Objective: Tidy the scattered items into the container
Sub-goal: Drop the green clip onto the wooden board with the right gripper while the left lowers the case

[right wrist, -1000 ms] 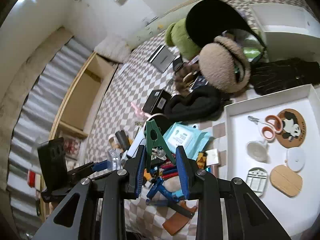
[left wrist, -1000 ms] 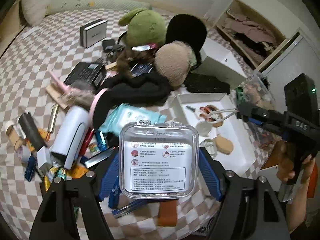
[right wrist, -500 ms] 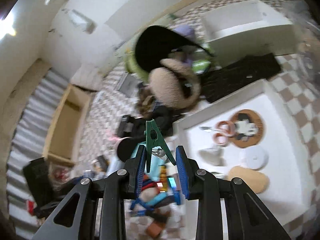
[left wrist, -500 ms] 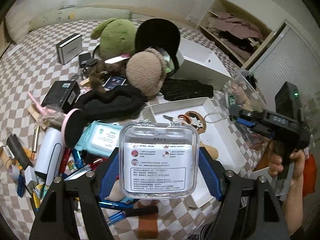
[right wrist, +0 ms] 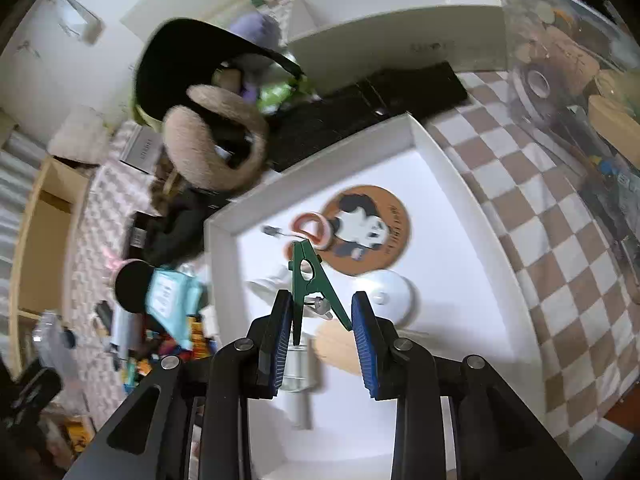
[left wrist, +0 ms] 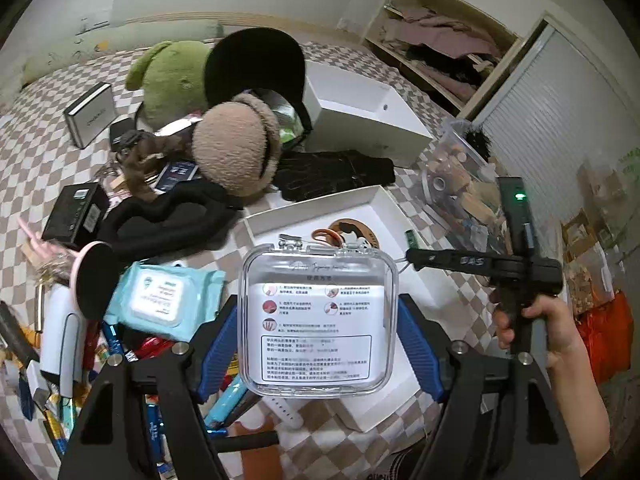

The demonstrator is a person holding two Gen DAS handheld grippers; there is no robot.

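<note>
Delivery step: right gripper (right wrist: 320,320) pinches a green clip (right wrist: 310,276) above the white tray (right wrist: 472,208), left gripper (left wrist: 318,344) clamps a clear case (left wrist: 318,320), apparently near the tray's edge; next, lower and release each inside.

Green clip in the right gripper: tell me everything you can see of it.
The green clip is a small plastic spring clamp, dark green, with a round hole near its closed tip and a metal spring between its splayed handles. It points tip-up, away from the camera, its handles pinched between the right gripper's blue fingers, above the white tray.
</note>
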